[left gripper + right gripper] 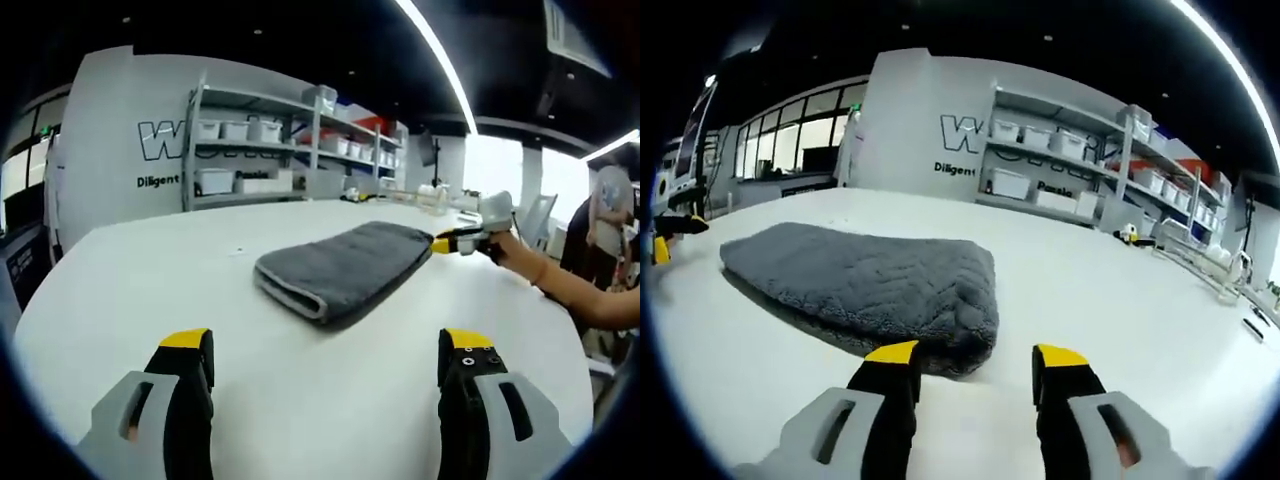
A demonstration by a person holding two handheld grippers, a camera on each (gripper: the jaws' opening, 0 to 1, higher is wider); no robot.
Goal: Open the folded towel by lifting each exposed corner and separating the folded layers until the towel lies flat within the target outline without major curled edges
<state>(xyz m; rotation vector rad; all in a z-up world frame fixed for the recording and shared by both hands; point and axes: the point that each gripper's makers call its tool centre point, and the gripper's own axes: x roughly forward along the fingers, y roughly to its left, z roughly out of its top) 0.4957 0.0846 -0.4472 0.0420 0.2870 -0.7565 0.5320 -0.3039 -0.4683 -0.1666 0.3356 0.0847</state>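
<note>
- You're holding the left gripper [325, 365] above the table [150, 280], jaws spread wide and gripping nothing, with the towel [345, 268] lying ahead of it and a little right, well apart.
- Your right gripper [973, 362] is hovering with its jaws apart and empty too, the towel [870, 280] sitting just beyond the tips, its near end closest to the left jaw.
- In the left gripper view, that right gripper [470, 238] is showing at the towel's far end, right beside it.
- The towel is looking thick, plush and soft, still folded into a flat bundle; I'm judging it light and floppy, so it will likely be sagging and dragging when lifted.
- Best hold, I'd say: pinch one exposed corner of the top layer only, not the whole stack.
- The table is looking smooth, white and slick, so the towel may be sliding.
- No target outline is showing up.
- Beyond the table, shelves [1090, 160] with bins are standing against the wall, and a person [608, 215] is standing off to the right.
</note>
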